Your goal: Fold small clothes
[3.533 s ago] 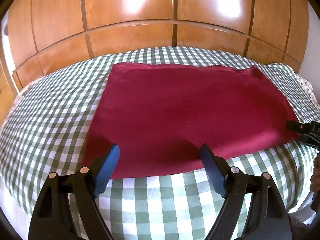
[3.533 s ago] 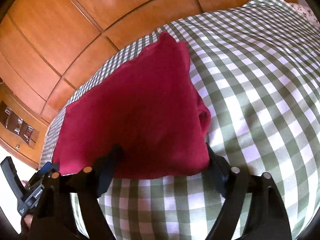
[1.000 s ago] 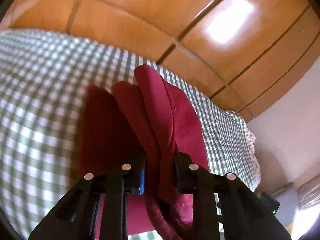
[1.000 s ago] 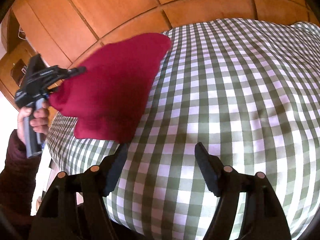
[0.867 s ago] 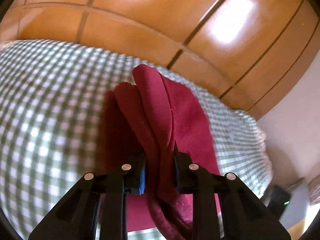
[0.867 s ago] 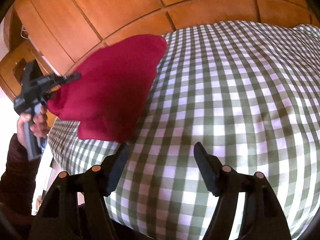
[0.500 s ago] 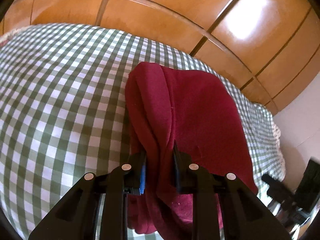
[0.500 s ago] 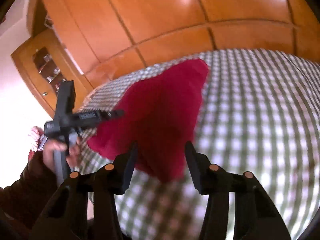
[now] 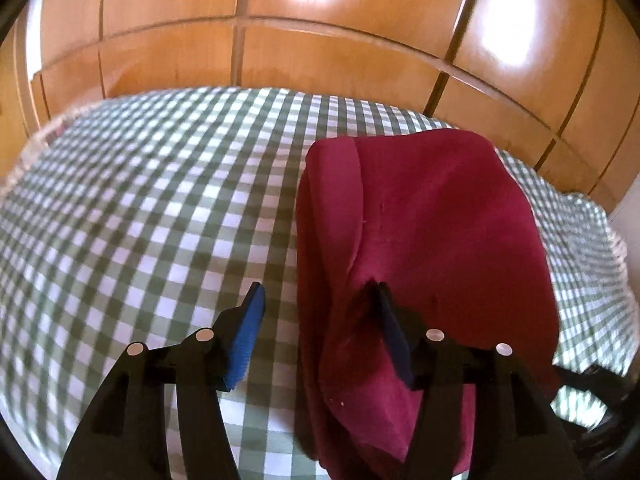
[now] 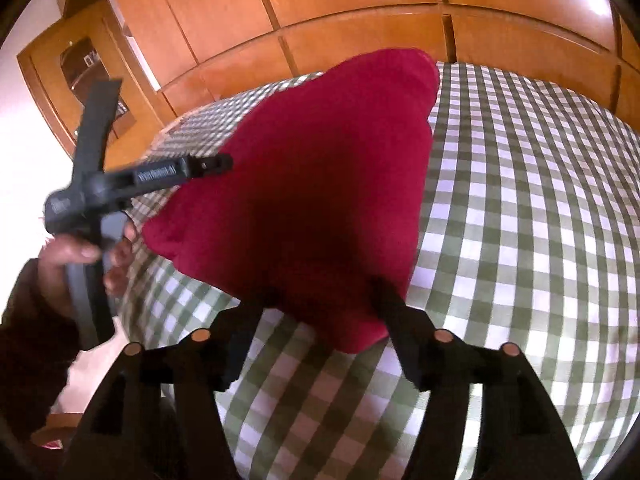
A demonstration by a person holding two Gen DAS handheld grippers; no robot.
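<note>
Left wrist view shows the left tongs point(image 9: 316, 300) spread, no longer pinching the folded red cloth point(image 9: 432, 232) lying on the checked bed point(image 9: 140, 200); the right tongs point(image 10: 316, 300) stand spread over its near edge

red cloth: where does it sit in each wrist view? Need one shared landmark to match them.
Left wrist view: red cloth fills the right-centre, folded on the bed, running down past the open left tool and over its right finger.
Right wrist view: red cloth at centre, its near edge between the fingers of the open right tool.
Shared landmark: green checked bedcover.
</note>
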